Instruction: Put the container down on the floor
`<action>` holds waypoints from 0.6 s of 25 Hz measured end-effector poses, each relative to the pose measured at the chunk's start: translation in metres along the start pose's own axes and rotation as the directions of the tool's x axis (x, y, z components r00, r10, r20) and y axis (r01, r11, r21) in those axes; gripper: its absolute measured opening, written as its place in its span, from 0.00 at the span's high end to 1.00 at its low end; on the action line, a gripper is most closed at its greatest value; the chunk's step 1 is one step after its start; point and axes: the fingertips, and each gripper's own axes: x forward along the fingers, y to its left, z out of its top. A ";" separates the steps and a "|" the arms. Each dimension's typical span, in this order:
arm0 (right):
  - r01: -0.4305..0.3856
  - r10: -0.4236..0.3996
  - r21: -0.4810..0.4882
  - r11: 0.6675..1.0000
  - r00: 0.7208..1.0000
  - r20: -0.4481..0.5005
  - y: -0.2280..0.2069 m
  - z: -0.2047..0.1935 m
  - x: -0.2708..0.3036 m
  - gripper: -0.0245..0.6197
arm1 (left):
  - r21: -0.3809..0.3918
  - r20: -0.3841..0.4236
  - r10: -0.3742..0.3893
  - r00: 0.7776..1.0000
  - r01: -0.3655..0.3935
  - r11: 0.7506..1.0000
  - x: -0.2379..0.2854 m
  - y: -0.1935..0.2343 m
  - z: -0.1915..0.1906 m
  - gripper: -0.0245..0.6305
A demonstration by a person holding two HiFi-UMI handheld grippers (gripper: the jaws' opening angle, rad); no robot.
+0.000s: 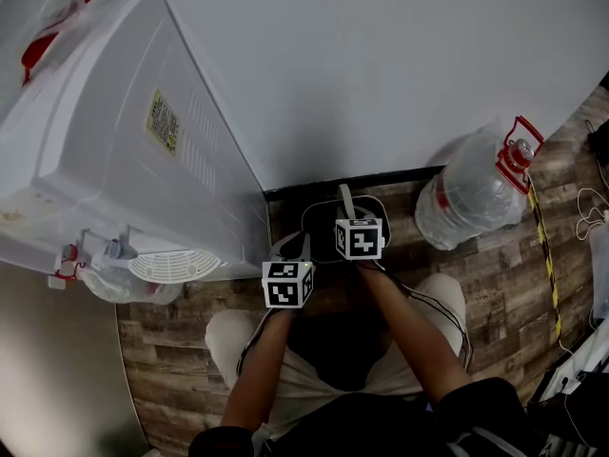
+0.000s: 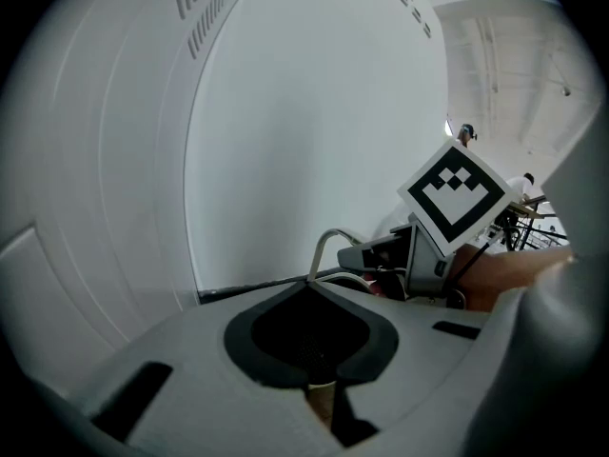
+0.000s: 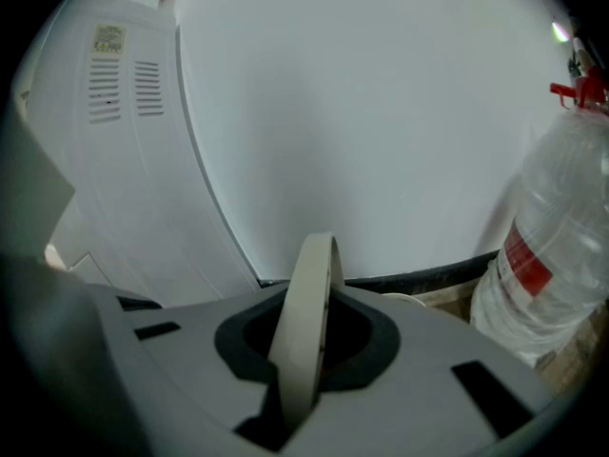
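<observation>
To the left, a white appliance (image 1: pixel 143 141) is seen against the wall, with wooden floor (image 1: pixel 495 284) below it; it plays no part in the task. The left claw (image 2: pixel 309 288) is found with its jaws drawn together; nothing is plainly gripped, and a small pale patch in the slit behind the pads cannot be identified. In the head view this claw is placed just beside the rim of the container (image 1: pixel 322 225), a dark round vessel set low before the black skirting (image 1: pixel 400 177). The pale arched handle (image 3: pixel 309 322) of the container is clamped in the right claw (image 3: pixel 322 293), the jaws being narrow and closed upon the band (the handle stands upright through them). Well to the right, a large clear water bottle (image 1: pixel 471 193) lies on the floor, apart from the work. The task is judged to be near its end: the container is held close above the boards or on them; contact cannot be confirmed. Setting down, if not done, and release of the handle are left.
</observation>
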 end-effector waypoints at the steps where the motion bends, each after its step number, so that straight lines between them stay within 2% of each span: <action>1: 0.000 0.000 0.014 1.000 1.000 0.002 -0.001 0.001 0.001 0.91 | 0.001 0.000 -0.002 1.000 0.002 1.000 0.000 -0.001 0.000 0.94; 6: 0.006 -0.006 0.031 0.999 1.000 0.005 -0.003 0.002 0.000 0.91 | 0.003 -0.002 -0.006 1.000 0.006 1.000 0.001 0.000 -0.002 0.94; 15: 0.015 -0.016 -0.038 0.999 1.000 -0.010 -0.008 0.001 -0.001 0.91 | -0.006 -0.005 -0.013 1.000 0.013 1.000 0.009 -0.003 -0.002 0.94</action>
